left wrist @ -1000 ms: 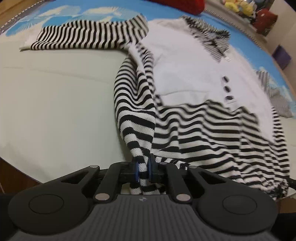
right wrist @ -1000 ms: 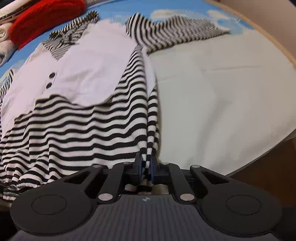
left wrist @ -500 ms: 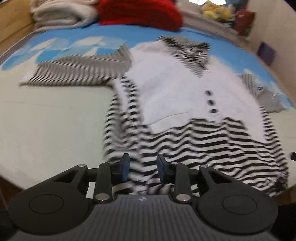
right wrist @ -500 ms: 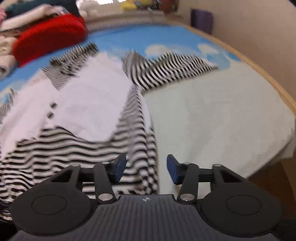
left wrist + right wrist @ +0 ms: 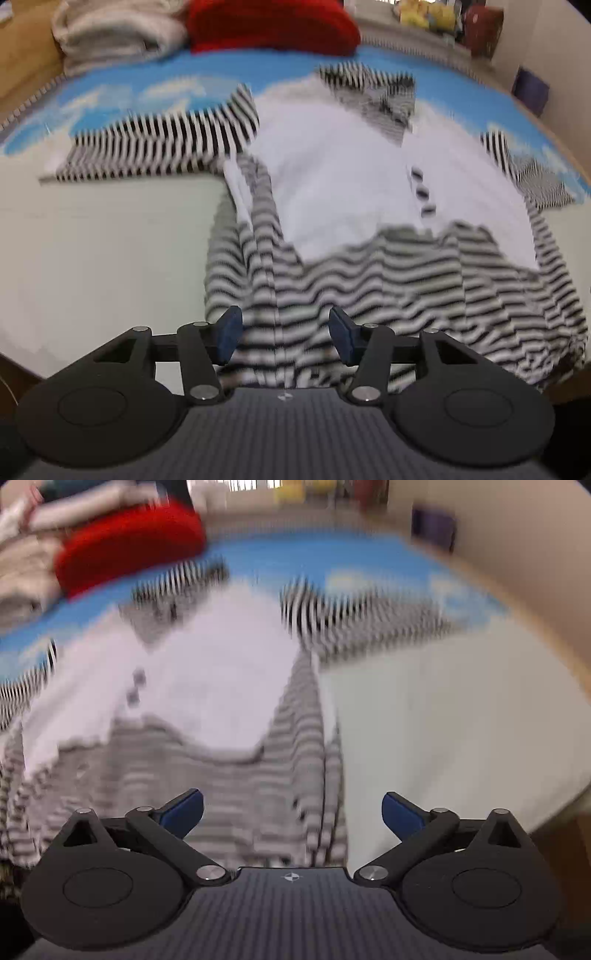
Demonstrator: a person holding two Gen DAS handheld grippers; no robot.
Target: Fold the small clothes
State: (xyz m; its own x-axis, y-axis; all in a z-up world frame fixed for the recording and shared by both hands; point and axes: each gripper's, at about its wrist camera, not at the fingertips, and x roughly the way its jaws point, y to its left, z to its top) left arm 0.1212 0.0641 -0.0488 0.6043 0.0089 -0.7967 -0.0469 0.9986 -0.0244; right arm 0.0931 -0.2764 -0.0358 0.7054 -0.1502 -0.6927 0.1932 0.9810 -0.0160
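Directly ahead of both sets of jaws, a small black-and-white striped garment (image 5: 369, 266) lies spread flat on a pale sheet (image 5: 103, 251). Its upper body is a plain white panel (image 5: 332, 177) carrying a short row of dark buttons (image 5: 423, 192). A striped sleeve (image 5: 159, 147) extends away from the left jaws toward the far left. The striped collar sits at the far end of the garment.

Left gripper (image 5: 284, 334): jaws stand moderately apart with nothing between the blue pads (image 5: 229, 332). The striped hem lies just beyond and below the opening, and a lengthwise ridge of bunched fabric (image 5: 258, 229) runs away from the jaws along the garment's left edge. Contact between pads and cloth cannot be determined.

Right gripper (image 5: 291, 812): jaws spread wide, holding nothing. The garment's right edge (image 5: 314, 760) lies straight ahead of the opening, with striped fabric before the left finger and bare sheet (image 5: 443, 720) before the right finger. This view is heavily blurred, and fine detail is not legible.

Beyond the garment, farthest from the jaws, the bedding shows a blue cloud-print area (image 5: 155, 85). A red cushion (image 5: 269, 26) and a pile of beige fabric (image 5: 114, 33) rest past it. Yellow soft toys (image 5: 424, 14) sit at the far right edge, near a purple box (image 5: 532, 88) against the wall.
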